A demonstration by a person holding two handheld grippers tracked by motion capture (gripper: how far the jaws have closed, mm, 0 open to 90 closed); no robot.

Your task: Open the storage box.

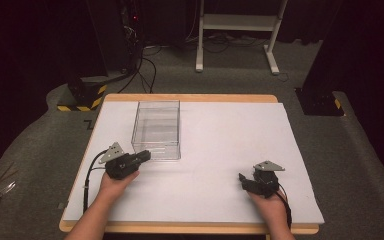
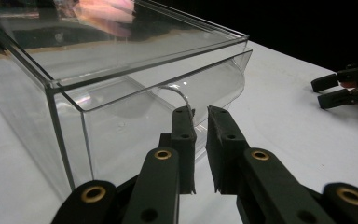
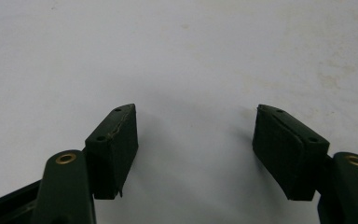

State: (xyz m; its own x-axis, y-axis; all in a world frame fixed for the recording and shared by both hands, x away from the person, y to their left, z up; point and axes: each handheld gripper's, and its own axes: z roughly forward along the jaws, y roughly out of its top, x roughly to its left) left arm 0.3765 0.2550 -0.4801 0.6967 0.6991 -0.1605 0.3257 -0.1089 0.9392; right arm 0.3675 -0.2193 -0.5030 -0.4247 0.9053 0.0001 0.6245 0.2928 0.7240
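One white table [image 1: 215, 150] carries everything, its wooden edge showing along the far and near sides in the high view. On its left half stands one clear plastic box [image 1: 157, 129], a rectangular container with see-through walls, set lengthwise away from the person and resting flat on the white surface. In the left gripper view the box [image 2: 121, 84] has a transparent drawer-like front with a curved cut-out handle lip [image 2: 179, 95] in its near wall. The left gripper [image 1: 142, 156] sits at the near left corner of that box, its black jaws pointing toward the front wall; in the left gripper view the left gripper [image 2: 200, 116] has its two jaws drawn nearly together, with only a thin slit between them, and the thin curved lip of the box front runs down into that slit, so the jaws pinch the lip. The right gripper [image 1: 245, 181] rests well apart from the box, on the bare right half of the table near the person's edge, and it also appears small at the right edge of the left gripper view. In the right gripper view the right gripper [image 3: 196, 116] has its jaws spread wide with only white table surface between them. Two hands hold the two grippers: the left hand [image 1: 116, 181] and the right hand [image 1: 270, 202].
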